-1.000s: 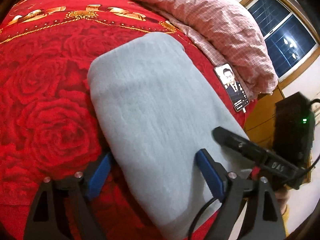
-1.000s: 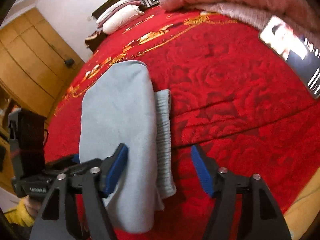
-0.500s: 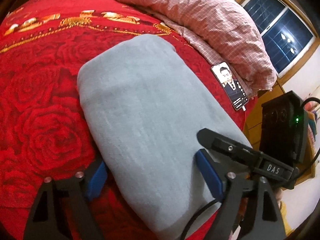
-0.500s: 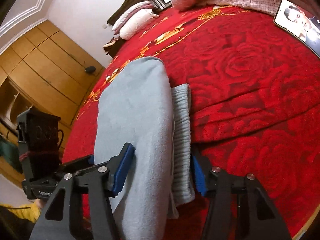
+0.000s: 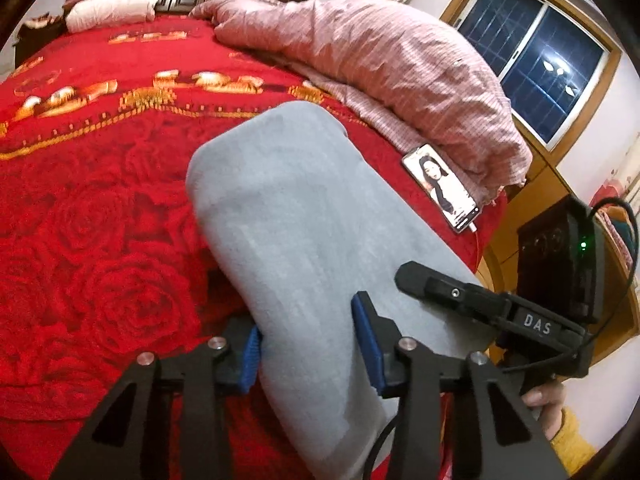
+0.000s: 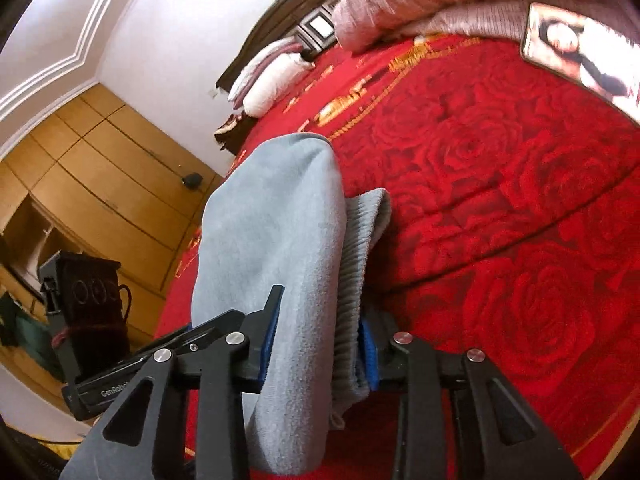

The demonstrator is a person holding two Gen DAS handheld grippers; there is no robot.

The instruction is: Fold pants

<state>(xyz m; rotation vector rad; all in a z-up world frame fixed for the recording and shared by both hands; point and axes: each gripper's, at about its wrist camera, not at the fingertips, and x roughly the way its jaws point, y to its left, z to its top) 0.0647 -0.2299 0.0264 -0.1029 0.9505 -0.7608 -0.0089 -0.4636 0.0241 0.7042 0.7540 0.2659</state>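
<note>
Both pairs of blue-padded fingers have closed in since half a second ago, and both wrist views have tipped up to show more wall and window, which suggests the near end is being gathered for the next fold. The right gripper (image 6: 316,348) now clenches the grey pants (image 6: 276,248), pads pressed on either side of the fleece and its ribbed waistband (image 6: 360,248). The left gripper (image 5: 308,344) has narrowed onto the same near end, cloth filling the gap; it reads as a grasp. From the left fingers the folded pants run out toward twelve o'clock over the red rose bedspread (image 5: 100,240). A phone (image 5: 440,188) lies at two o'clock, just beside the pink checked quilt (image 5: 400,72).
</note>
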